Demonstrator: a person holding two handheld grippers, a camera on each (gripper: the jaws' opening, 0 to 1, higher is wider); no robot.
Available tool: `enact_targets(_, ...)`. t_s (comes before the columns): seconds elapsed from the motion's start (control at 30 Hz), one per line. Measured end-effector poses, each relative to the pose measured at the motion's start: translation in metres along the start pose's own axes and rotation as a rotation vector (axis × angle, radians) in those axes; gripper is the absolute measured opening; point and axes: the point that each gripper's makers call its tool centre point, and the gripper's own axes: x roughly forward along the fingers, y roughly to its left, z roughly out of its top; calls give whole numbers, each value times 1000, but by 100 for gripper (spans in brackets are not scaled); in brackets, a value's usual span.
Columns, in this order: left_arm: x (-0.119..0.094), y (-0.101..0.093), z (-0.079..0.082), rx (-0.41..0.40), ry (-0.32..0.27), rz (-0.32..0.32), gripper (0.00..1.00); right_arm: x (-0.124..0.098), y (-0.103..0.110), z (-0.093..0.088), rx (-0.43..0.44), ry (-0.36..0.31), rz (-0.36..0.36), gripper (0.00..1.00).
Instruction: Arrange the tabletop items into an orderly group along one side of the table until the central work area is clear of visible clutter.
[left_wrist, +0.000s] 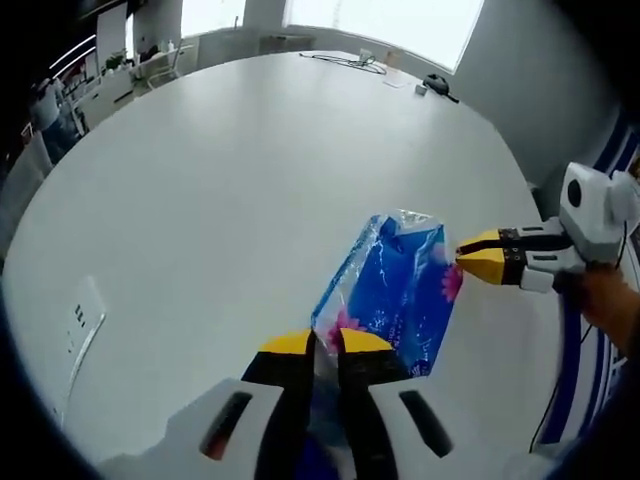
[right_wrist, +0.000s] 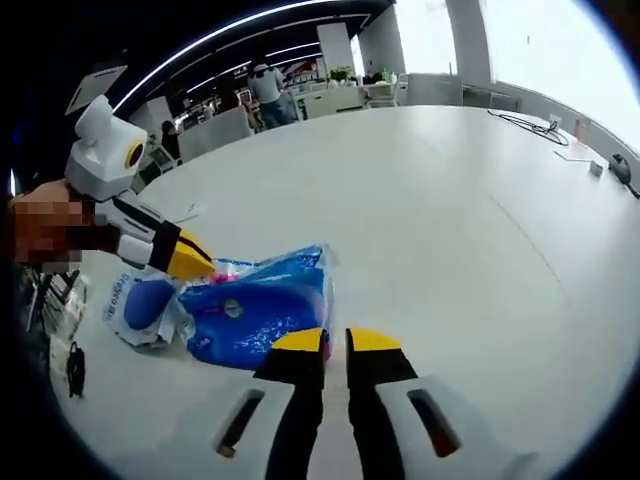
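Task looks early to mid: the blue plastic pack (left_wrist: 392, 295) lies out on the white table (left_wrist: 220, 180), not yet set at an edge. Left gripper (left_wrist: 327, 343) pinches the pack's near end, yellow tips pressed close on the film. Right gripper (left_wrist: 478, 254) reaches in at the pack's far corner, tips nearly together, touching it; a firm grip can't be told. Cables (left_wrist: 345, 60) lie far beyond the fingers
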Motion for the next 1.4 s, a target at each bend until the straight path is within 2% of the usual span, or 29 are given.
enact_targets(0.37, -4, -1, 2, 3, -8, 1, 9, 0, 2, -1, -2, 5, 6, 8)
enact_targets(0.73, -16, -3, 8, 5, -30, 5, 13, -5, 3, 4, -3, -3, 5, 16)
enact_targets(1.0, -23, -2, 12, 12, -42, 7, 21, -10, 4, 13, -7, -15, 3, 19)
enact_targets(1.2, -29, 1, 20, 23, -60, 14, 30, -14, 7, 19, -10, -26, 6, 21)
enact_targets(1.4, -38, 6, 26, 28, -77, 22, 35, -17, 12, 24, -15, -31, 12, 23)
